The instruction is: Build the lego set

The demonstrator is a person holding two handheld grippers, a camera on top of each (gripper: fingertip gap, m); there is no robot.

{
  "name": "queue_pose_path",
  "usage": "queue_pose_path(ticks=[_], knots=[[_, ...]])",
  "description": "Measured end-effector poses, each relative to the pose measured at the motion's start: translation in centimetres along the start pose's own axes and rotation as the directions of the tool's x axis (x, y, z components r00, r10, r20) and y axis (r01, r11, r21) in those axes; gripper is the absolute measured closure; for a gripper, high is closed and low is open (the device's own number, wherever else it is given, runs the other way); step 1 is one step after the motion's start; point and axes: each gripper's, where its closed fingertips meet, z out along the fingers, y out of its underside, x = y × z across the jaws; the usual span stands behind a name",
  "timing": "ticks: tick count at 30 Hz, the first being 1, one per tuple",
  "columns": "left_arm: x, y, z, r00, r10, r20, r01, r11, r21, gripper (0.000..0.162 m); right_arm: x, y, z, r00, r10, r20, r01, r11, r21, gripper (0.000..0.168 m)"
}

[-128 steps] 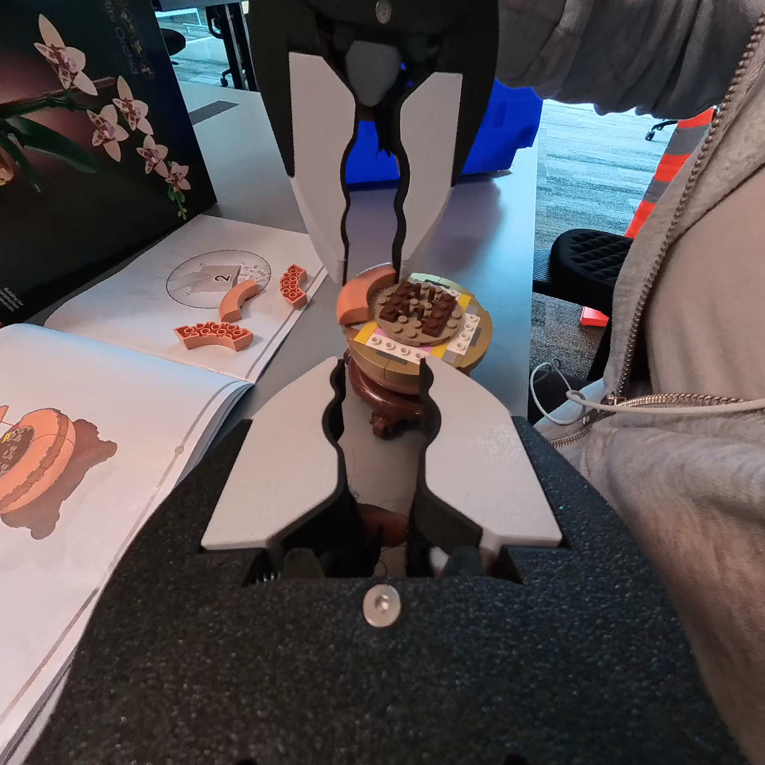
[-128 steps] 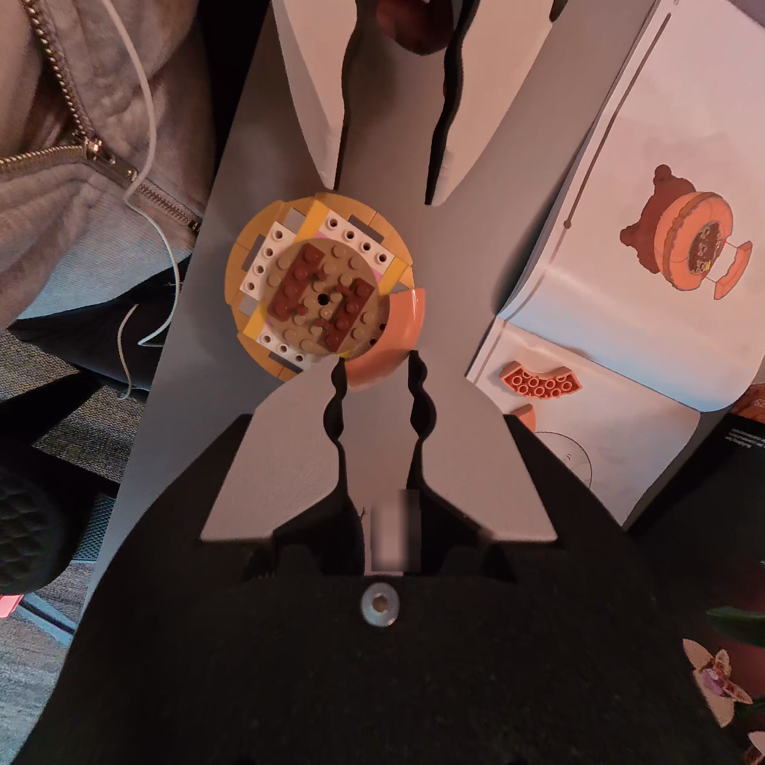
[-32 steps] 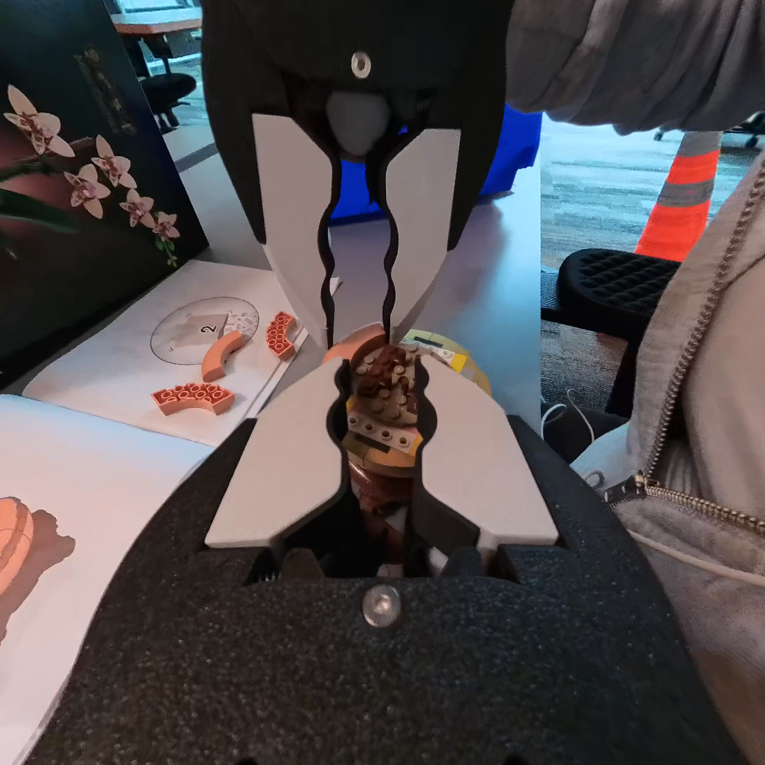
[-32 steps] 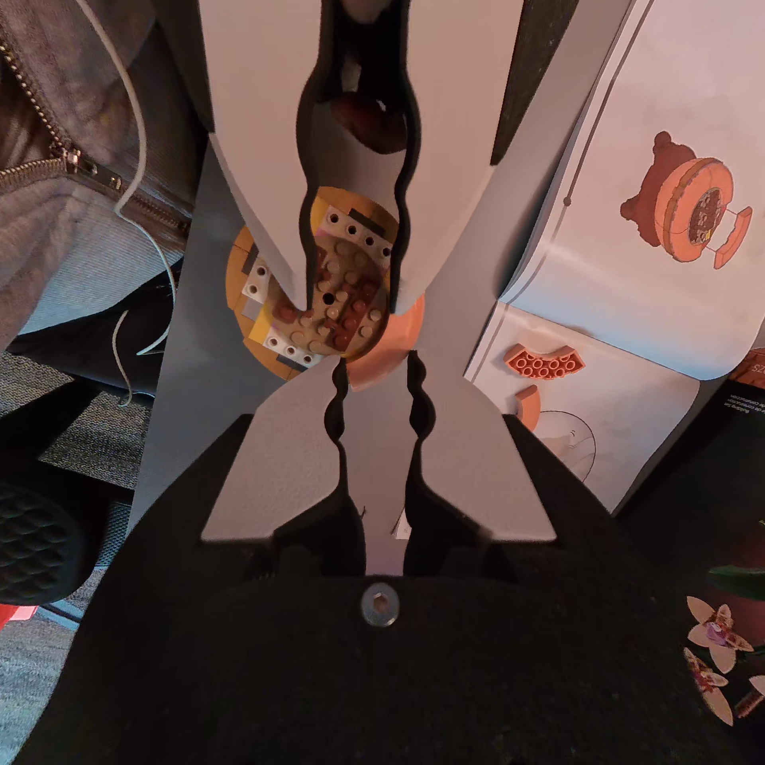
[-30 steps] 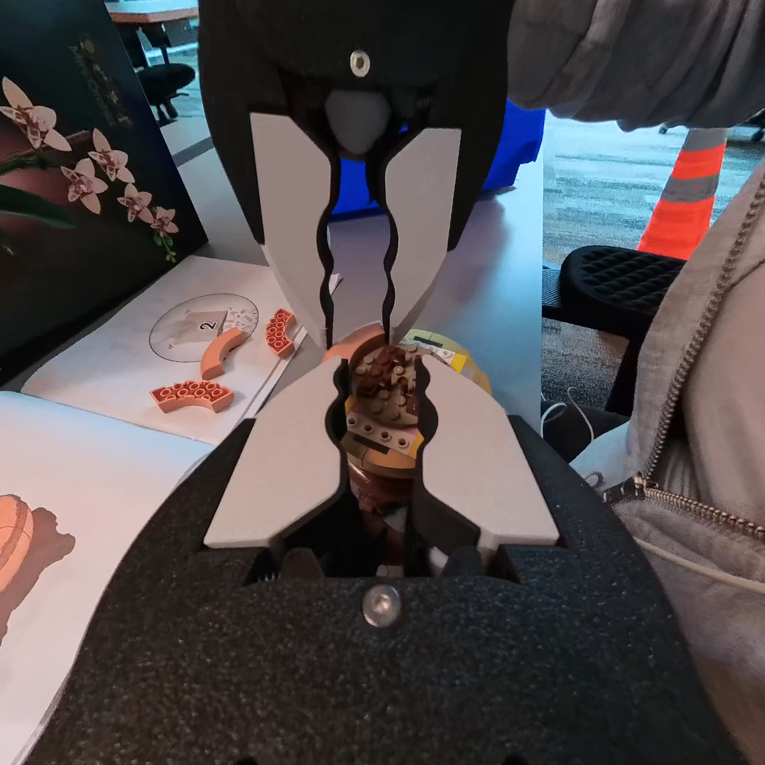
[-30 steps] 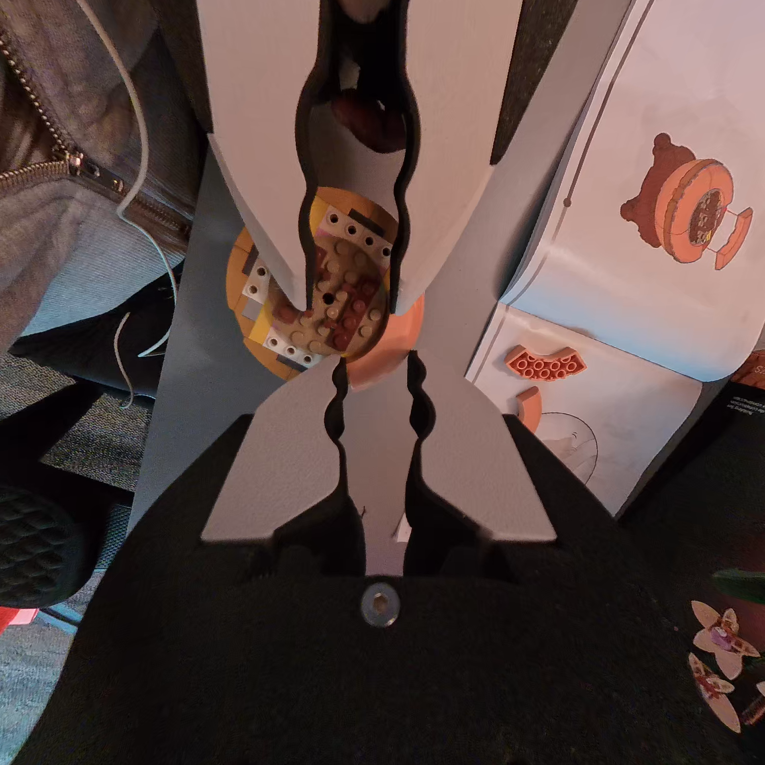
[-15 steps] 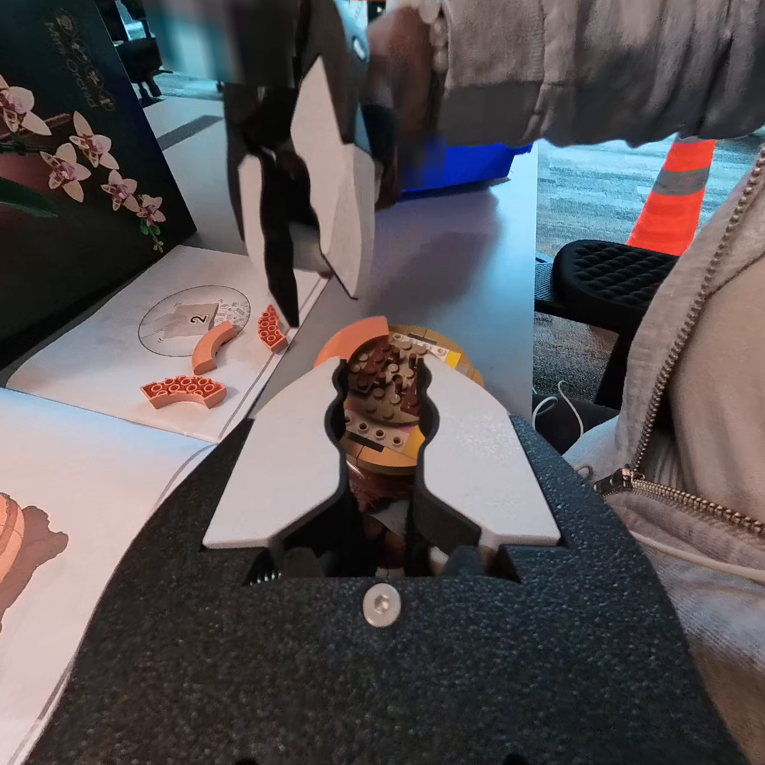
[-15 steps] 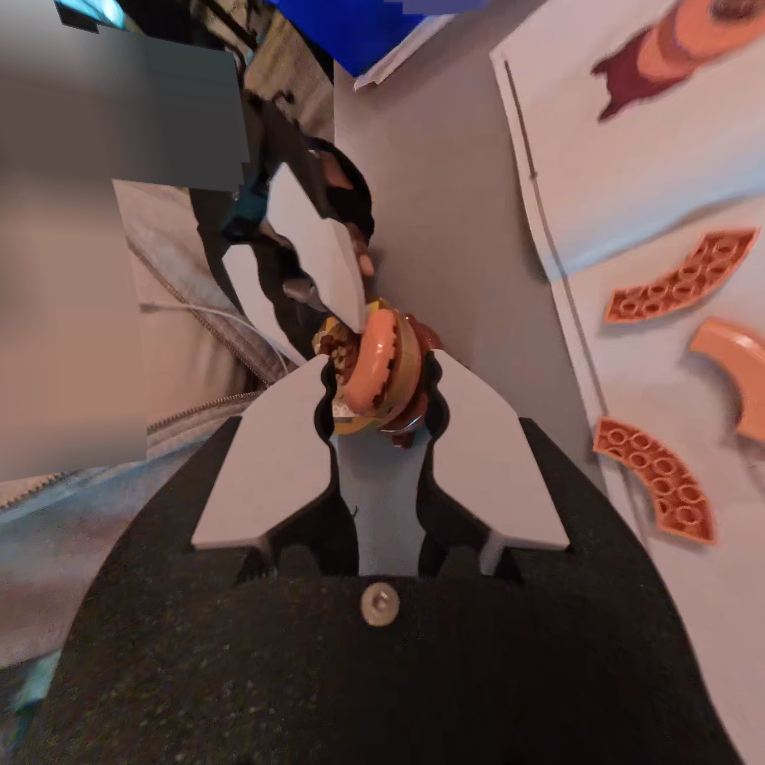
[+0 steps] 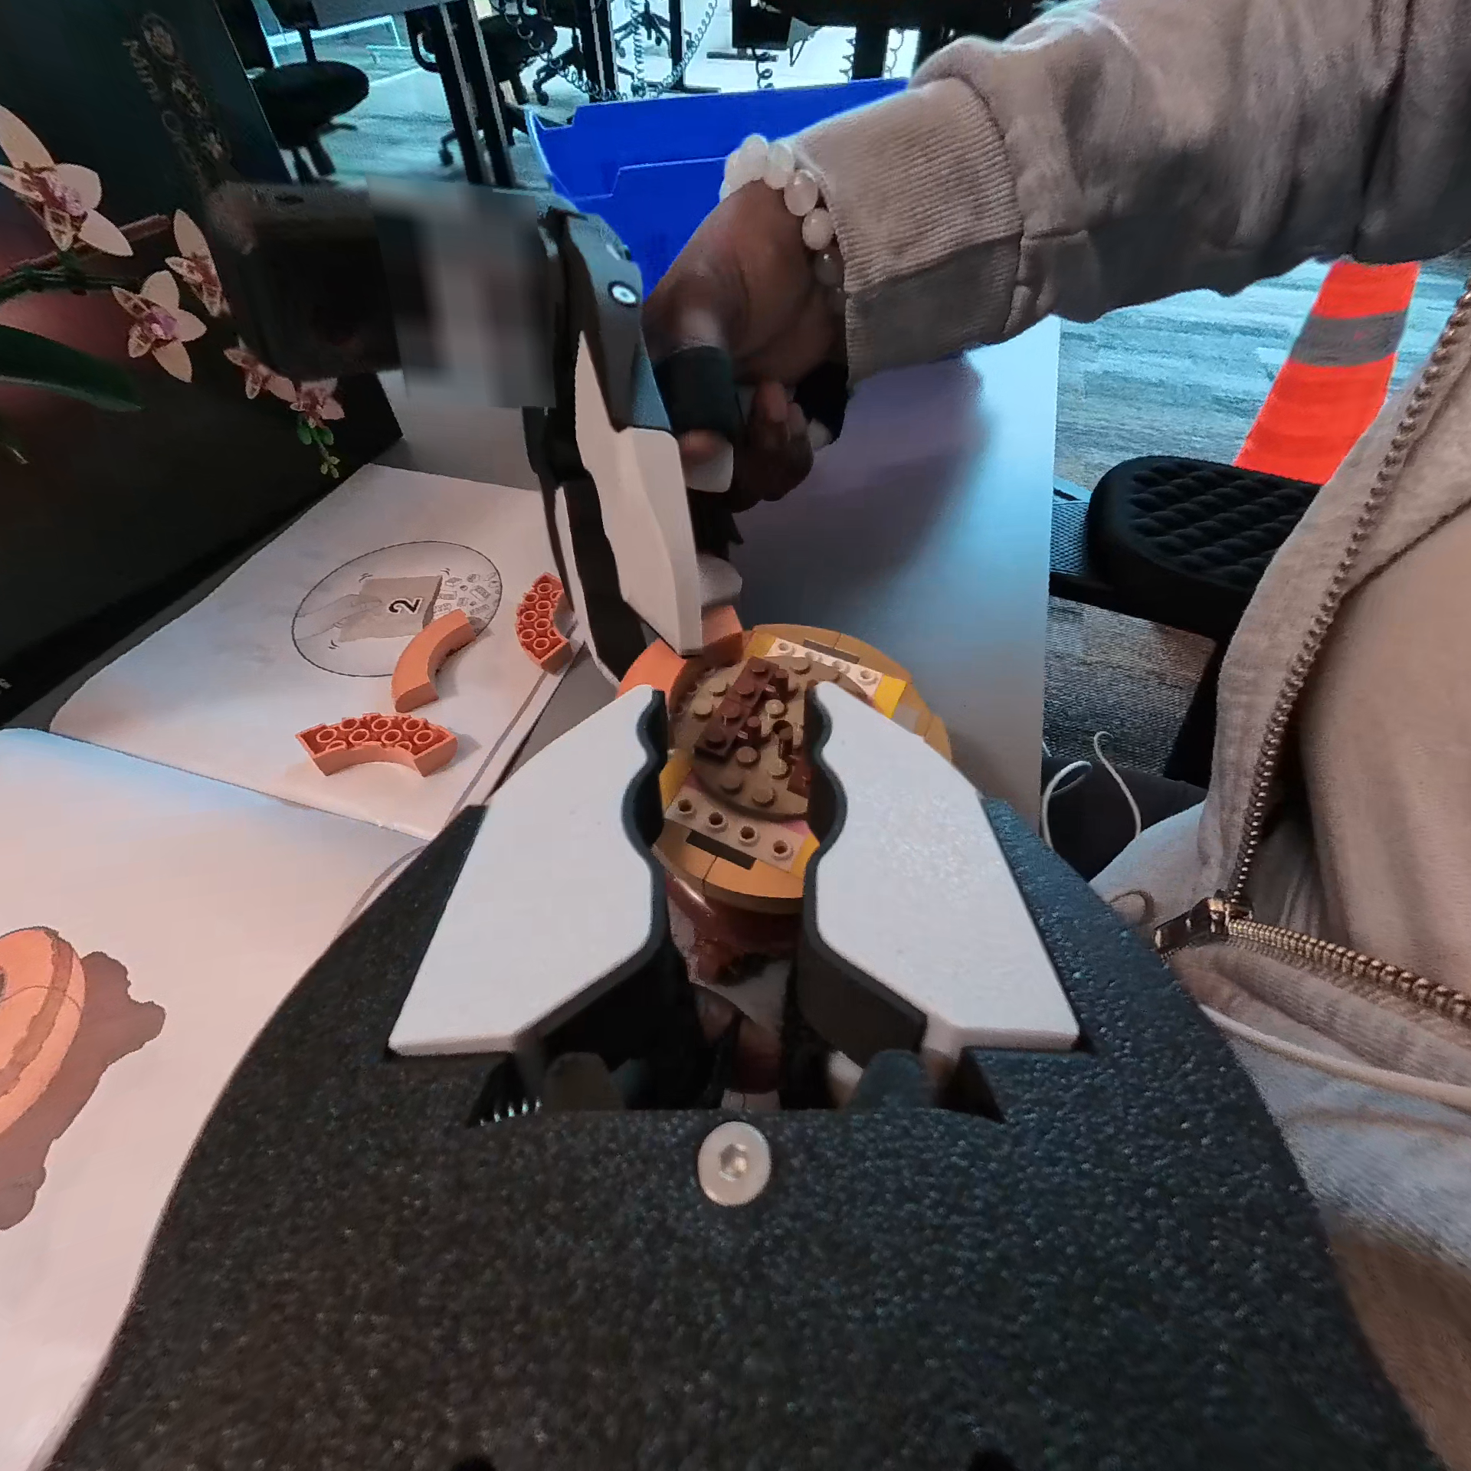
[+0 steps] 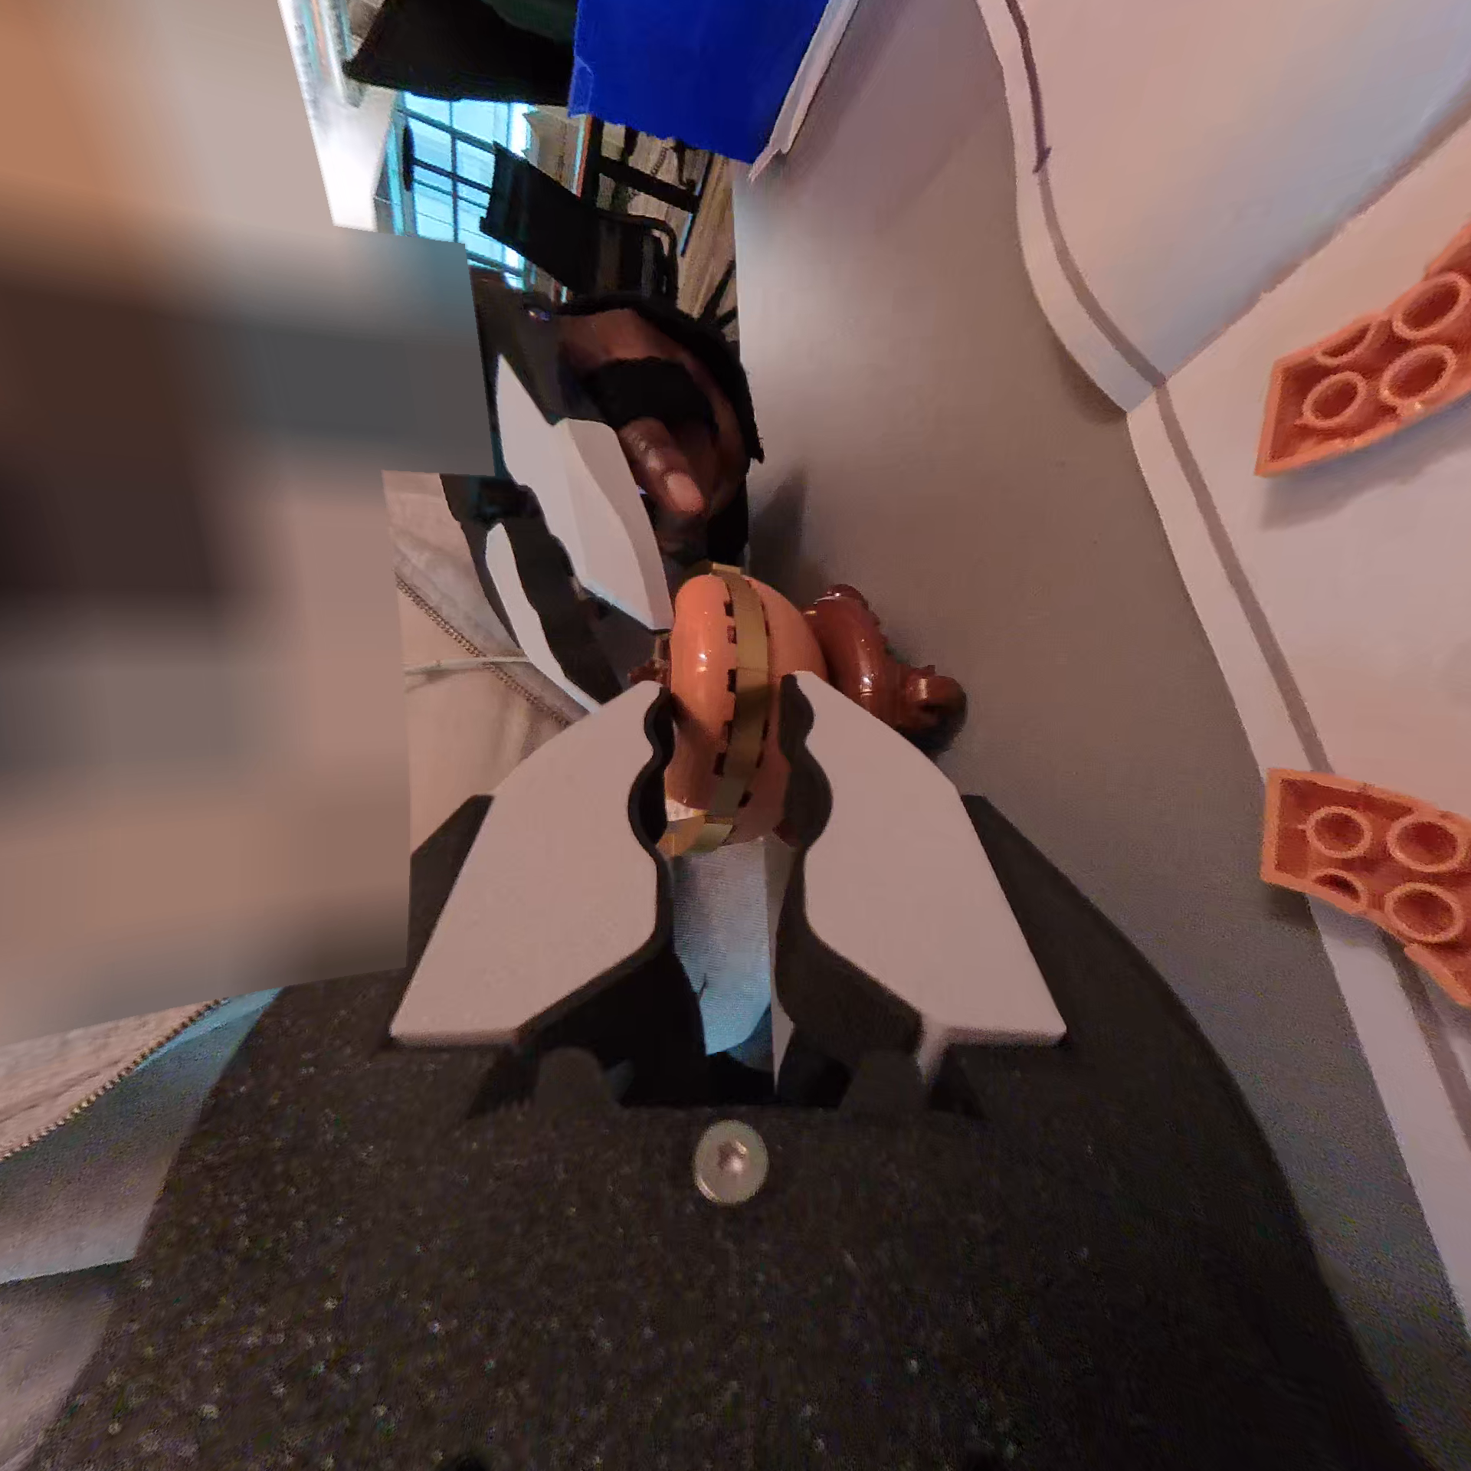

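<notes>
Two wrist views record the same round lego pot from different sides. Left wrist view, nearest: the left gripper has its fingers apart, one on each side of the pot's studded brown and tan top; whether the pads touch the pot cannot be told. The dark brown footed base shows between the fingers, below the tan rim. Just beyond, the right gripper comes down edge-on, its tip at the salmon curved brick on the pot's far-left rim. Farther left, three loose salmon curved bricks lie on the open instruction booklet; behind stand the dark box with orchid pictures and a blue bin.

Right wrist view alone shows the pot from the side: the right gripper straddles the salmon brick and tan band, fingers spread, grip uncertain. The pot stands on the grey table, base against it. Beyond, the left gripper's fingers reach the pot's top. This view hides the studded top; two loose bricks show at right.
</notes>
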Motion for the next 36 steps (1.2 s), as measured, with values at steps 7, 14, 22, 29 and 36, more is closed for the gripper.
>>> queue_pose_path(ticks=[7, 14, 22, 29, 36], knots=[[0.1, 0.2, -0.2, 0.999, 0.038, 0.021, -0.037, 0.999, -0.016, 0.126, -0.2, 0.2, 0.3, 0.999, 0.022, -0.023, -0.022, 1.000, -0.015, 0.139], [-0.1, 0.2, -0.9, 0.987, 0.134, 0.086, -0.132, 0.991, -0.025, 0.120, -0.1, 0.3, 0.2, 1.000, -0.004, -0.028, 0.003, 0.999, -0.039, 0.144], [0.6, 0.7, -0.5, 0.979, 0.152, 0.135, -0.145, 0.988, -0.057, 0.083, -0.4, 0.5, 0.2, 0.987, -0.103, -0.124, 0.092, 0.992, -0.091, 0.145], [0.7, 0.6, -0.4, 0.978, 0.154, 0.140, -0.149, 0.988, -0.049, 0.086, -0.5, 0.9, 0.0, 0.937, -0.274, -0.216, 0.228, 0.950, -0.214, 0.140], [0.8, 0.7, -0.4, 0.978, 0.149, 0.146, -0.144, 0.989, -0.043, 0.089, -1.4, 0.2, -0.2, 0.846, -0.460, -0.268, 0.393, 0.880, -0.268, 0.149]])
